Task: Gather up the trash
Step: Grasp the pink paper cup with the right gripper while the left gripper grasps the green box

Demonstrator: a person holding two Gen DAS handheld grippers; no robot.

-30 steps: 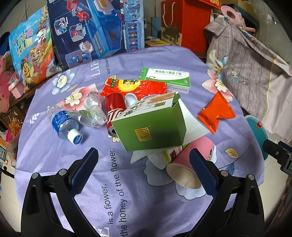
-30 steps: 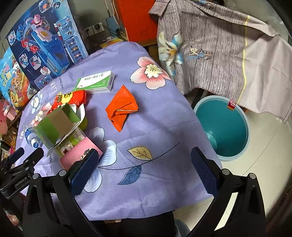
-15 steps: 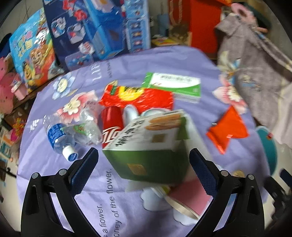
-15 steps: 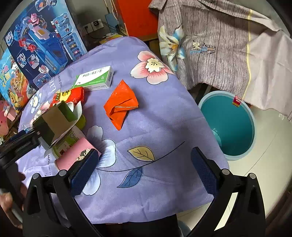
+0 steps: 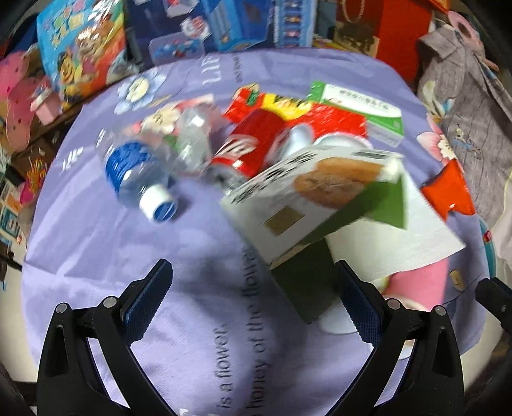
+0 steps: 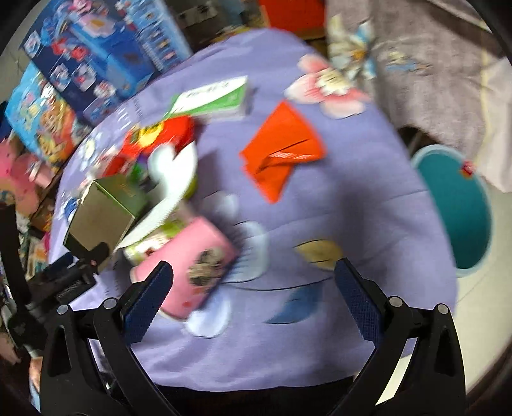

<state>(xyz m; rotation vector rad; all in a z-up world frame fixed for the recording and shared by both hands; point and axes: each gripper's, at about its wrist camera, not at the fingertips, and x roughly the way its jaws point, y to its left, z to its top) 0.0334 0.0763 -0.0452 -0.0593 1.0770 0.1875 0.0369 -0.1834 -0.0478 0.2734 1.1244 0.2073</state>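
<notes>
Trash lies on a round table under a purple flowered cloth (image 5: 198, 256). A green carton (image 5: 313, 204) sits just ahead of my left gripper (image 5: 252, 304), which is open, the carton's near corner reaching in by the right finger. Beside the carton lie a water bottle (image 5: 137, 166), a red can (image 5: 249, 144), a red snack bag (image 5: 332, 121), a green-white medicine box (image 5: 361, 108), an orange wrapper (image 5: 448, 192) and a white napkin (image 5: 400, 236). My right gripper (image 6: 252, 304) is open, with a pink paper cup (image 6: 192, 265) by its left finger. A teal bin (image 6: 457, 208) stands on the floor.
Toy boxes (image 5: 224, 25) and a cartoon bag (image 5: 83, 54) stand behind the table. A grey shirt (image 6: 432, 73) hangs at the right above the bin. The left gripper's body (image 6: 64, 278) shows beside the green carton (image 6: 102, 214) in the right wrist view. Both views are blurred.
My left gripper has moved forward and down toward the green carton, which now looms large. My right gripper has come closer to the table and the pink cup. Both stay open.
</notes>
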